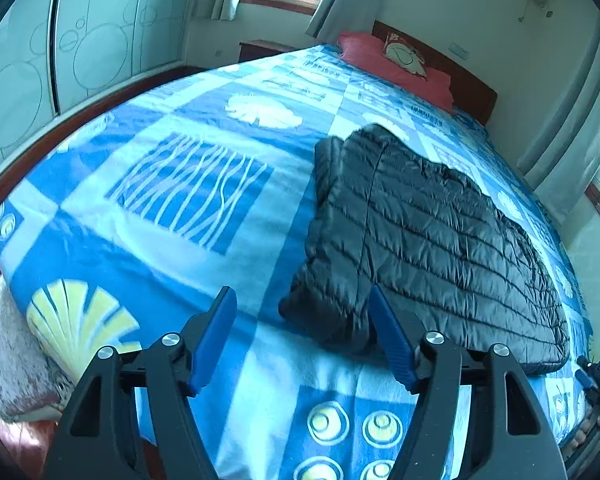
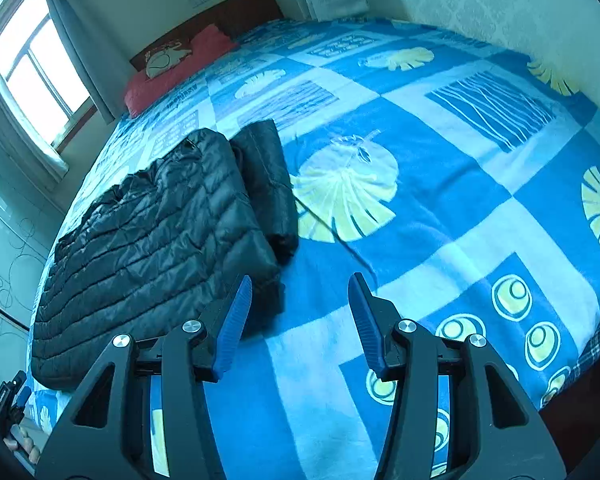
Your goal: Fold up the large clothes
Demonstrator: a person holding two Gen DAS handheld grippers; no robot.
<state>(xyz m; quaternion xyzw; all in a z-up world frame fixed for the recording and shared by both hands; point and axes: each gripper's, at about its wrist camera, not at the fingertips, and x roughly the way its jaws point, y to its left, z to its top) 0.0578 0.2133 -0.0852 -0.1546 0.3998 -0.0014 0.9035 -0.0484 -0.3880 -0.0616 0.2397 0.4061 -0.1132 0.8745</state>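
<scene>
A black quilted puffer jacket lies flat on the blue patterned bedspread, with one sleeve folded in along its left side. My left gripper hovers open just above the jacket's near left corner, its blue pads touching nothing. In the right wrist view the jacket lies to the left. The folded sleeve runs along its right edge. My right gripper stands open over the bare bedspread, just right of the jacket's near corner, and holds nothing.
A red pillow and a dark wooden headboard are at the bed's far end. A white wardrobe stands to the left and a window is beside the bed. A white fluffy thing lies at the bed's near left corner.
</scene>
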